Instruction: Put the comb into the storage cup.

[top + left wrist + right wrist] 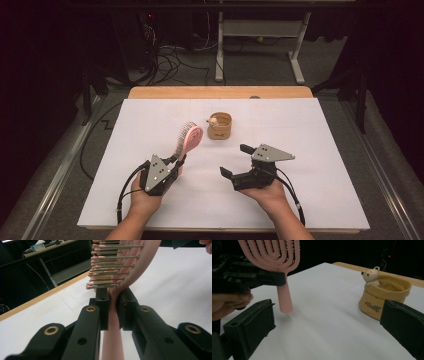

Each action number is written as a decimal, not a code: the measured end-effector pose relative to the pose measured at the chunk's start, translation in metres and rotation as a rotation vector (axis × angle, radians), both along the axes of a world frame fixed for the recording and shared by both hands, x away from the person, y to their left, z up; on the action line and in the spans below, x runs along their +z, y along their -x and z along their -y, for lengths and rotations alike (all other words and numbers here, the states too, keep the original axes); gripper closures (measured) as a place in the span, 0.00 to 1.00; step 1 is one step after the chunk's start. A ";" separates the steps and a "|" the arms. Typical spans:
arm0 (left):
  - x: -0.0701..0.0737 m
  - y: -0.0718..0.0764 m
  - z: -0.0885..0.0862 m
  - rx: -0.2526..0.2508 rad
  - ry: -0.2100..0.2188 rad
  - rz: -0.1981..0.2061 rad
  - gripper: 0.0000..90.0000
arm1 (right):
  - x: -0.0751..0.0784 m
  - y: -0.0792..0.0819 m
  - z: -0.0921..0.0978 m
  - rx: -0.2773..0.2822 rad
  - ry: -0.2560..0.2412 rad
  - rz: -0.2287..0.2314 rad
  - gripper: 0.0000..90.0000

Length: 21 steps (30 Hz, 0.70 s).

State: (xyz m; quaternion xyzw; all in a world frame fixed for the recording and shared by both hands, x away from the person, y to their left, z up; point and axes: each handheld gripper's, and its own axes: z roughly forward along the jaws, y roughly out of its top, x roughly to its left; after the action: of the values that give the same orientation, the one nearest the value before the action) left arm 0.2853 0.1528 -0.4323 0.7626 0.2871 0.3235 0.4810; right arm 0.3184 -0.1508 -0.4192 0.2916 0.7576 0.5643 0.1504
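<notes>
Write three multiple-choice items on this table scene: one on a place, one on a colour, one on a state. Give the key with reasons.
1. Where does the yellow pouch with the bear figure stand?
A. on the white table cover, beyond both tongs
B. between the jaws of the right tongs
C. on the floor behind the table

2. What colour is the hairbrush?
A. blue
B. pink
C. green

3. How do the two tongs stand?
A. both open
B. left tongs shut on the hairbrush, right tongs open
C. right tongs shut on the pouch, left tongs open

Key:
1 A, the high view shows the pouch on the cover farther from the person than both tongs.
2 B, the handle and head look pink in all three views.
3 B, the left gripper view shows the jaws pressed on the handle; the right jaws stand wide apart with nothing between them.
</notes>
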 end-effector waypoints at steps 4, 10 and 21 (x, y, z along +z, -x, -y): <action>0.001 -0.004 0.006 -0.006 -0.022 0.004 0.90 | 0.006 0.000 -0.004 0.012 -0.010 0.007 0.00; 0.002 -0.005 0.015 -0.008 0.001 0.014 0.90 | 0.012 0.002 -0.010 0.024 -0.022 0.016 0.00; -0.006 -0.002 0.029 -0.023 -0.011 0.010 0.90 | 0.012 0.002 -0.022 0.053 -0.022 0.010 0.00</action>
State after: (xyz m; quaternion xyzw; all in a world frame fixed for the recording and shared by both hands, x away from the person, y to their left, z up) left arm 0.2876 0.1235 -0.4382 0.7670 0.2739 0.3234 0.4819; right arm 0.3160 -0.1285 -0.4076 0.2701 0.7580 0.5779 0.1359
